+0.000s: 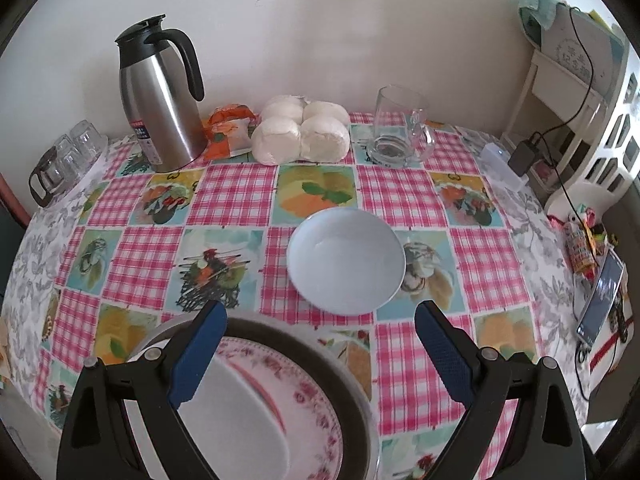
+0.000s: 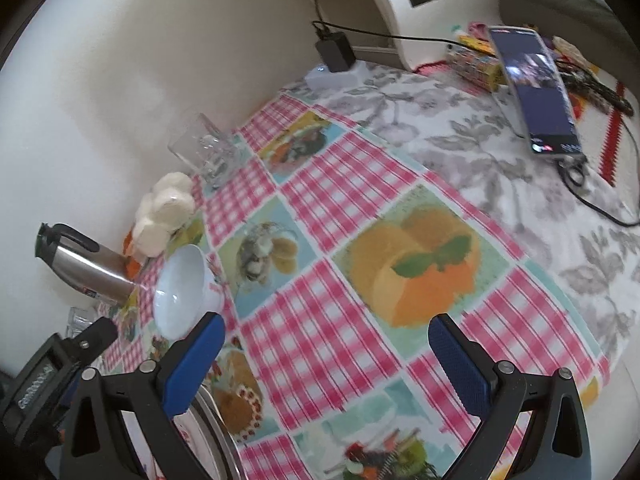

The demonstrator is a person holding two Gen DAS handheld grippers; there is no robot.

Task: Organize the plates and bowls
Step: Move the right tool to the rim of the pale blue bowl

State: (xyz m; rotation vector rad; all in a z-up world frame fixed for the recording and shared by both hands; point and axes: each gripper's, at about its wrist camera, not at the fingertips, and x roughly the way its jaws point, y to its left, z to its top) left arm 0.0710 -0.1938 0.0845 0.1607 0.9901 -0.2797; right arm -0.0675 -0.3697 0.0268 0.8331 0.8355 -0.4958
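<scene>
A pale blue bowl (image 1: 346, 260) stands empty on the checked tablecloth, just beyond my left gripper (image 1: 320, 316), which is open with nothing between its blue pads. Under that gripper lies a white plate with a pink flower rim (image 1: 288, 396), resting inside a dark-rimmed metal dish (image 1: 352, 396). The right wrist view has the same bowl (image 2: 182, 292) at the left, and the metal dish's edge (image 2: 216, 428) at the bottom left. My right gripper (image 2: 326, 326) is open over bare tablecloth, to the right of the bowl. The left gripper's black body (image 2: 60, 368) shows at the lower left.
Along the back wall stand a steel thermos jug (image 1: 160, 100), bagged white buns (image 1: 300, 132), a glass mug (image 1: 400, 128) and small glasses (image 1: 68, 156). A phone (image 2: 534, 88), a charger (image 2: 334, 50) and cables lie at the table's right side.
</scene>
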